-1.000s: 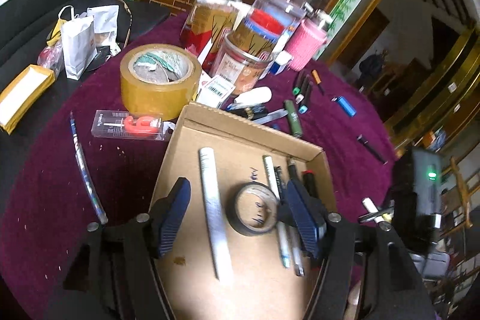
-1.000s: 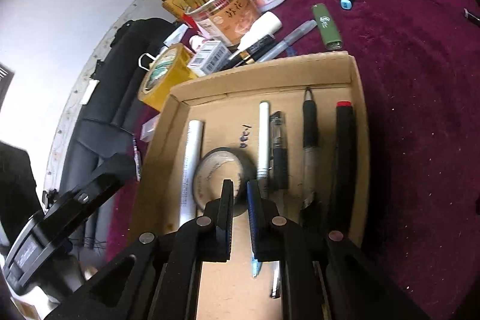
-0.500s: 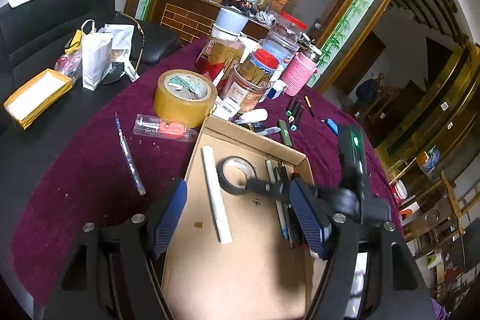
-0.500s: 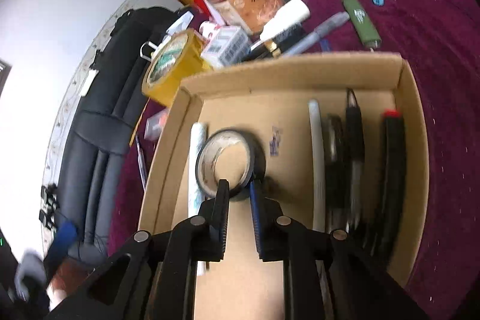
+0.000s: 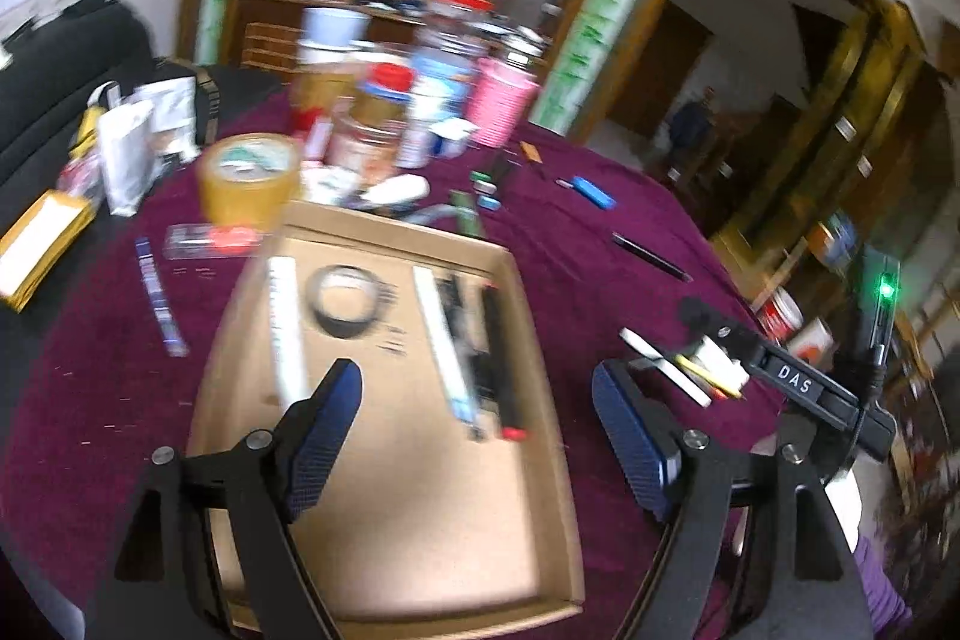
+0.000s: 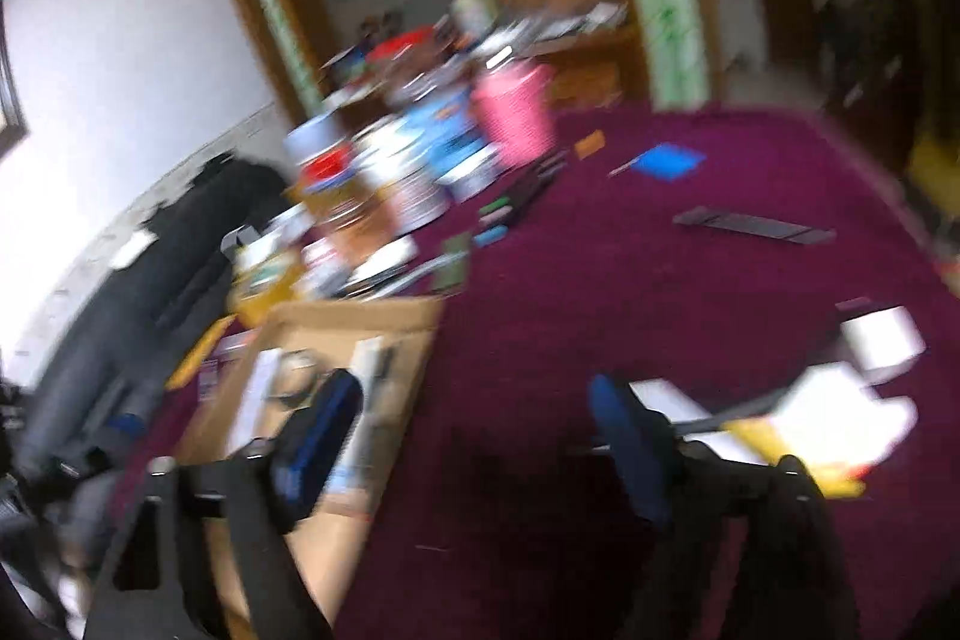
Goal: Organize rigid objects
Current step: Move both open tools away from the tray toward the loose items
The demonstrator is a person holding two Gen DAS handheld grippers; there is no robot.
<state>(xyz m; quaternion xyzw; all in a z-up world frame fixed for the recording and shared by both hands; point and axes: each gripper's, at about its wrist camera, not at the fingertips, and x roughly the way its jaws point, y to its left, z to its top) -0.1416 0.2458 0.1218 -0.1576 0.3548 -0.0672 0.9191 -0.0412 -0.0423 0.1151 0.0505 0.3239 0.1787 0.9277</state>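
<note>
A: Where does the left hand-held gripper [image 5: 477, 421] sit?

B: Above the near part of the box [image 5: 543, 358], jaws wide apart, nothing between them.

A: What's in the box?

B: A white tube [image 5: 282, 316], a tape ring [image 5: 348, 301] just beside it, then pens [image 5: 474, 340] along the right side.

A: And outside it?

B: A yellow tape roll [image 5: 249, 175] and jars [image 5: 372, 124] on the purple tabletop [image 5: 600, 250], a blue lighter [image 5: 594, 191] further right.

A desk [image 5: 600, 268] covered in purple cloth carried a shallow cardboard tray [image 5: 540, 490], with a yellow tape roll [image 5: 249, 181] and a cluster of jars [image 5: 384, 124] beyond it. A blue lighter [image 5: 594, 191] and a black pen [image 5: 651, 256] lay apart on the cloth to the right.
</note>
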